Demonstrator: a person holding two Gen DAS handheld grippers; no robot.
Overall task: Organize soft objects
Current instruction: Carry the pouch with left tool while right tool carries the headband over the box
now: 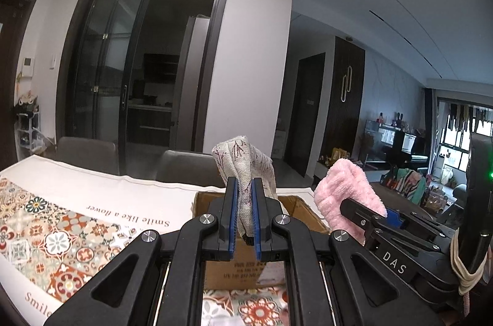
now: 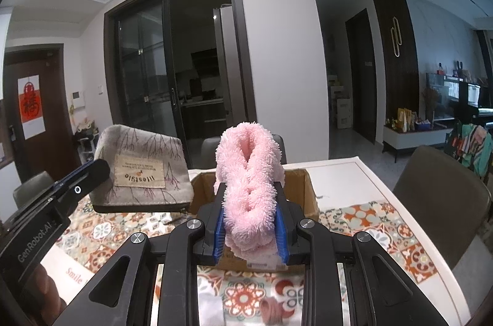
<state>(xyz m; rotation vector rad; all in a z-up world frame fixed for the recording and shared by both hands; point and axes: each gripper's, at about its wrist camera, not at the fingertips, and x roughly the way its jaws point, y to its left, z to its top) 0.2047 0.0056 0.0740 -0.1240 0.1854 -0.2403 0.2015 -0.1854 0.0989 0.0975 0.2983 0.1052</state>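
The left tongs point(image 1: 245, 196) are closed on a grey fabric pouch point(image 1: 243, 162), the right tongs point(image 2: 251, 221) on a fluffy pink cloth point(image 2: 249, 181); both are lifted above the cardboard box point(image 2: 308, 187) just ahead on the surface point(image 2: 354, 172).

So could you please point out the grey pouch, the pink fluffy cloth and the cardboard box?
grey pouch point(image 2: 138, 169): right wrist view, its sewn label.
pink fluffy cloth point(image 2: 249, 187): right wrist view, its middle.
cardboard box point(image 2: 308, 187): right wrist view, right wall.
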